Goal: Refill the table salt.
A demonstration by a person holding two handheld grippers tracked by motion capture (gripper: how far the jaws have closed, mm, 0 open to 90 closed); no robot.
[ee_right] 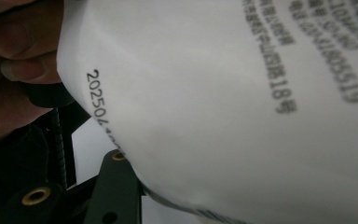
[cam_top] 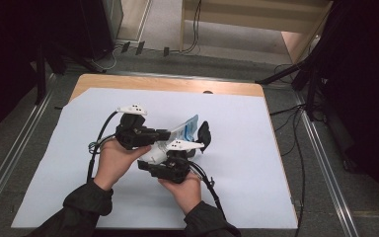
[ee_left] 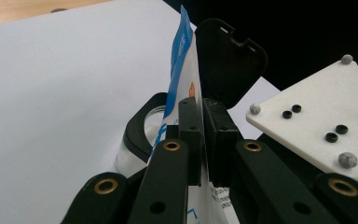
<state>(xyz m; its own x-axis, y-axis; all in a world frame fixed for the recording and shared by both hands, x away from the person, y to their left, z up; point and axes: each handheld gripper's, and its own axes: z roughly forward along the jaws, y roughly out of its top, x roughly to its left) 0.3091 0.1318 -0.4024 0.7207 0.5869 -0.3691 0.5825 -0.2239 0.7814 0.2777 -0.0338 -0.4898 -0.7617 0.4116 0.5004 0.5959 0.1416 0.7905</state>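
A white pouch with a blue top edge [cam_top: 187, 126] is held up between both grippers over the middle of the table. My left gripper [ee_left: 200, 135] is shut on the pouch [ee_left: 182, 70] partway up; in the high view it [cam_top: 164, 134] points right. Just past it stands a clear jar with a black rim [ee_left: 137, 135], its black flip lid [ee_left: 228, 60] open and upright [cam_top: 205, 134]. My right gripper [cam_top: 159, 158] is under and close against the pouch's printed back [ee_right: 223, 107]. The pouch hides its fingertips.
A large white sheet [cam_top: 237, 163] covers the wooden table [cam_top: 168, 84]. Cables [cam_top: 207, 185] trail from both grippers toward the person. Dark stands and cables [cam_top: 301, 74] crowd the floor at the right and back.
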